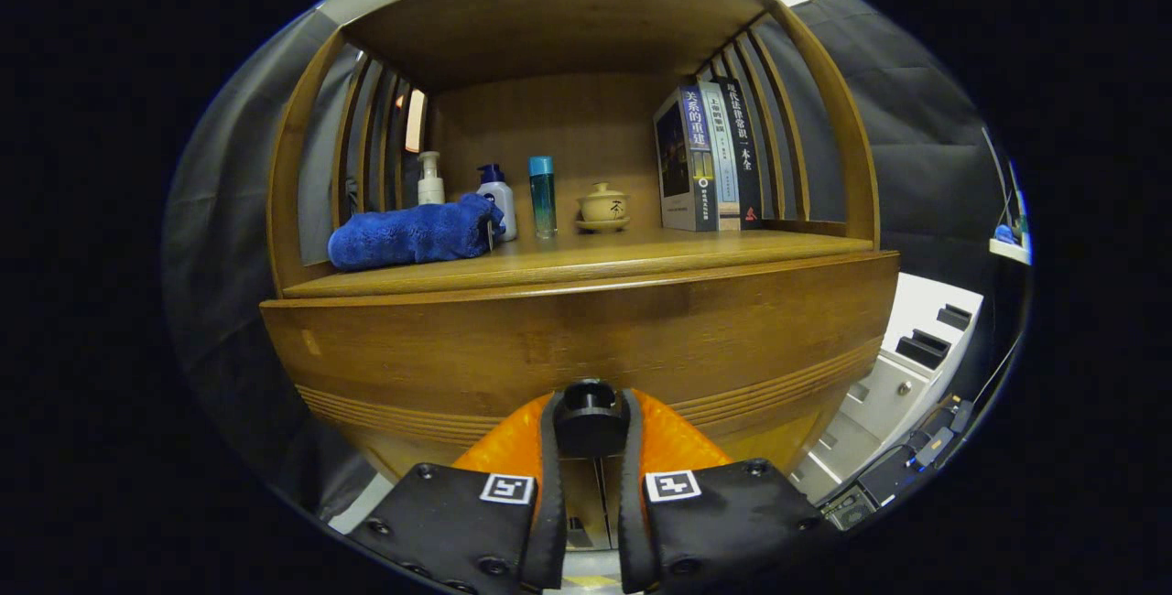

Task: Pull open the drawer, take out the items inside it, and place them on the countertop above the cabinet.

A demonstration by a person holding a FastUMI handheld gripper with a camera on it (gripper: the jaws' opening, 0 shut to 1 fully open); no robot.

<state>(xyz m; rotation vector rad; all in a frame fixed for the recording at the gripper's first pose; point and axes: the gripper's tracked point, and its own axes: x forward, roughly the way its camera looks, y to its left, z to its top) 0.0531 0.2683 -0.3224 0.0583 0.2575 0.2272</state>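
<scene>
A wooden cabinet fills the view, its drawer front [586, 339] right ahead of me and flush with the cabinet. A round black knob [589, 412] sticks out of the drawer front, and my gripper [591, 416] has both fingers pressed against its sides. The countertop [641, 252] lies above the drawer. On it a rolled blue towel [412, 233] rests at the left. What is inside the drawer is hidden.
Behind the towel stand a white pump bottle [429, 179], a blue-capped bottle [499, 197] and a slim teal bottle [542, 197]. A lidded tea cup on a saucer [602, 207] and several upright books [710, 160] sit to the right. A white unit [916, 357] stands right of the cabinet.
</scene>
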